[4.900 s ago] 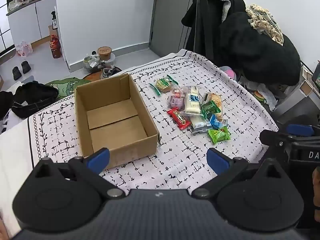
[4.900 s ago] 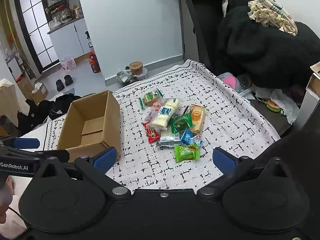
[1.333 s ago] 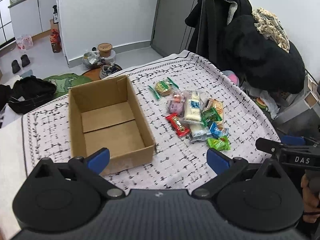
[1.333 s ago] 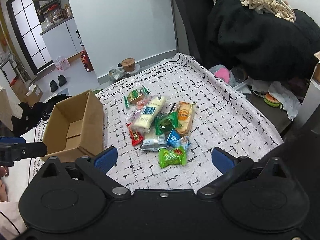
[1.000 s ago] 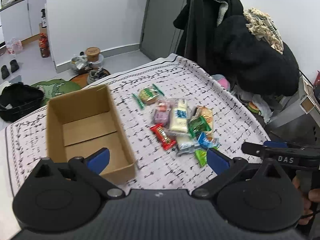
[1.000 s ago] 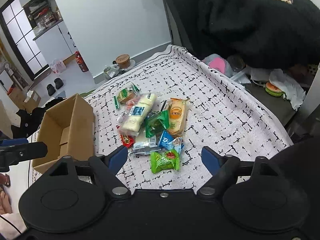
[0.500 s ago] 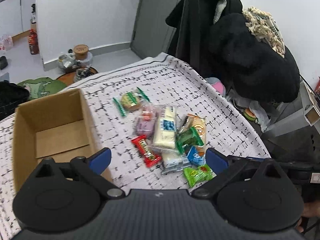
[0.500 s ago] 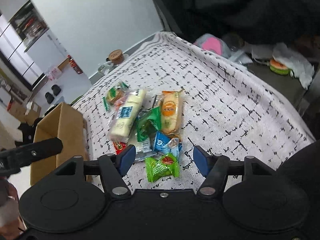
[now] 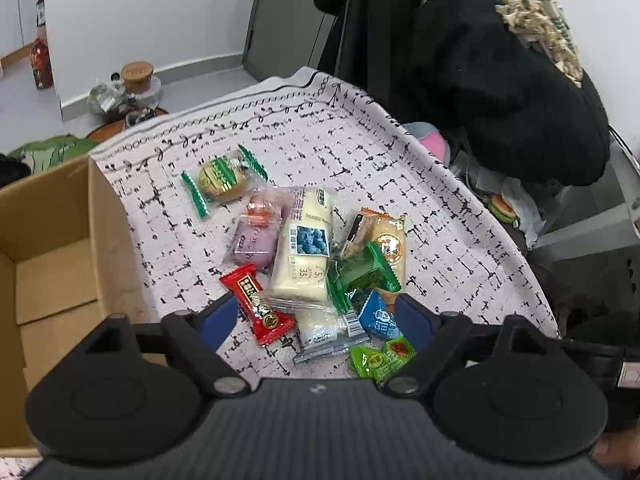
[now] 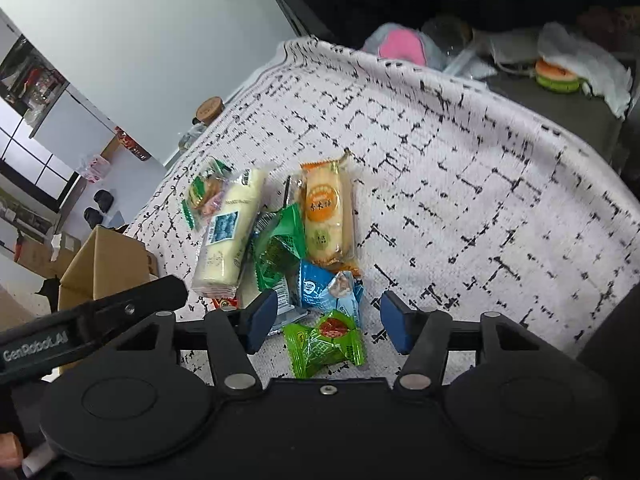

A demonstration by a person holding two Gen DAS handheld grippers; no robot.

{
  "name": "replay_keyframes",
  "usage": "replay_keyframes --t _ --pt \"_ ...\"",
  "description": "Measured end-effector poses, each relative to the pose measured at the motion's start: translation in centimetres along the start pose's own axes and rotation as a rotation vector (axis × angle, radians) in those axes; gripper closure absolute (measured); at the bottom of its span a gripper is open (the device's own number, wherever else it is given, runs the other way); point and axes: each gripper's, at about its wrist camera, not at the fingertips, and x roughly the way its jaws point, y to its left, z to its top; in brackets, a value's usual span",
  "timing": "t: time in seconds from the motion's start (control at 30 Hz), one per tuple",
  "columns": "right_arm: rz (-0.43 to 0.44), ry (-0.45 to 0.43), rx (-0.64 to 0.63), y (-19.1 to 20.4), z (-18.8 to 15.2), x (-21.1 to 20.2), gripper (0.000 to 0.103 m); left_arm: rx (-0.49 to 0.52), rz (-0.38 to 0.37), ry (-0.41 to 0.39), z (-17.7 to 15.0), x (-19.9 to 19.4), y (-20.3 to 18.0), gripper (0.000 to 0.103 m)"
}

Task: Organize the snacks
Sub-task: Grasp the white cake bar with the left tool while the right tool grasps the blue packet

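A pile of wrapped snacks lies on the patterned cloth [image 9: 400,168]: a red bar [image 9: 256,308], a long cream packet [image 9: 304,256], a dark green candy [image 9: 360,276], a blue packet [image 10: 324,288], an orange packet [image 10: 326,216] and a light green packet [image 10: 324,344]. An open cardboard box [image 9: 60,240] stands left of them. My left gripper [image 9: 316,322] hovers over the near end of the pile, jaws closing, pads touching nothing. My right gripper [image 10: 327,320] is closing around the light green packet, which lies between its fingers; the pads stand clear of it.
Dark coats [image 9: 500,80] hang over a chair behind the table's far right corner. A pink item [image 10: 400,46] and clutter sit beyond the right edge. Jars [image 9: 136,80] and a bottle stand on the floor at the back left. The cloth right of the pile is bare.
Both grippers have come down and forward toward the snack pile, and both pairs of jaws have narrowed. The right wrist has rolled, tilting its view. The snacks and box lie unmoved.
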Motion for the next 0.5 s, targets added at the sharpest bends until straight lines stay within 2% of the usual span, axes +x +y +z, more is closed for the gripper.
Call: replay_keyframes --t 0.13,0.4,0.5 --pt "0.007 0.026 0.025 -0.2 0.1 1.3 0.052 -0.043 -0.004 0.019 0.4 1.7 0.6 0.032" --pt "0.007 0.045 0.045 0.2 0.6 3.4 0.053 -0.103 0.016 0.022 1.4 4.6 1.6 0.034" --pt "-0.004 0.043 0.044 0.3 0.8 4.1 0.053 -0.125 -0.001 0.026 1.7 5.6 1.6 0.034"
